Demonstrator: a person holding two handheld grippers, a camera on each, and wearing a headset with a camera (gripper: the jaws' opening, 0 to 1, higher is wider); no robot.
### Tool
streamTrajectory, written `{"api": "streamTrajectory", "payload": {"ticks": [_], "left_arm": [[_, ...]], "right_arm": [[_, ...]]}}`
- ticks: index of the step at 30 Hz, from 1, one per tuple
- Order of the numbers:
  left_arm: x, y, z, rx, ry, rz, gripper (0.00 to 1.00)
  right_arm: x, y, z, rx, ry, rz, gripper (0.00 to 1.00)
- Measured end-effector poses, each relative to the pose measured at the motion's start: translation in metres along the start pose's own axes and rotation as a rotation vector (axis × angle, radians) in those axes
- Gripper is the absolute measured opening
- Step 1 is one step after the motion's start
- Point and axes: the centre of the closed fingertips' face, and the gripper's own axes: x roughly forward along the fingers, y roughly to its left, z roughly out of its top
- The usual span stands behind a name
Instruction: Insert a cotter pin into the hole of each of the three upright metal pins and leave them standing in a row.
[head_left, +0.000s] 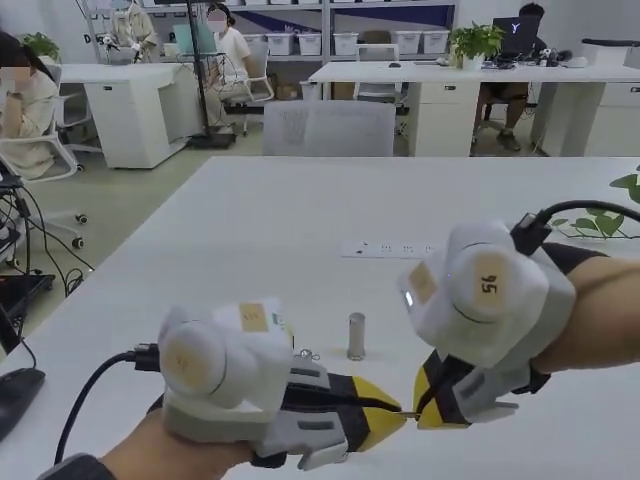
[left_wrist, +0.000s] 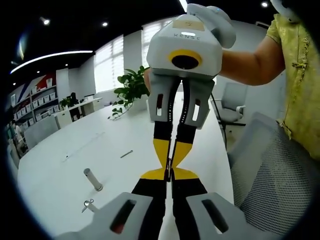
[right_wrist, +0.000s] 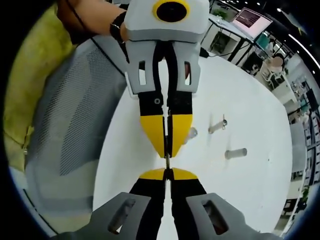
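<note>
Grey hand-held grippers (head_left: 395, 420) (head_left: 420, 408) have yellow-tipped jaws, black cables (head_left: 90, 395); sleeve (left_wrist: 295, 75) perhaps yellow.

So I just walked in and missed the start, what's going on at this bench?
A person holds a gripper in each hand above a white table. The left gripper and right gripper are both shut, tip to tip, on a thin sliver that looks like a cotter pin. One metal pin stands upright on the table beyond them. A second metal pin seems to carry a cotter pin already.
</note>
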Motion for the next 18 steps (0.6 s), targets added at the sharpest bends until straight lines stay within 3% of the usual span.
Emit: {"api": "streamTrajectory", "payload": {"ticks": [10, 16, 18], "left_arm": [[-0.0015, 0.0007, -0.0013, -0.103, -0.012, -0.015, 0.0], [-0.0019, 0.0035, -0.0018, -0.156, -0.012, -0.015, 0.0], [-0.0029, 0.0041, 0.0009, -0.191, -0.03, -0.02, 0.0]], "right_arm": [[-0.0029, -0.0014, 0.0037, 0.008, -0.04, -0.014, 0.09], [-0.0053, -0.0013, 0.0011, 0.007, -0.04, -0.012, 0.1], [-0.0055, -0.0015, -0.0008, 0.006, -0.036, -0.013, 0.1]]}}
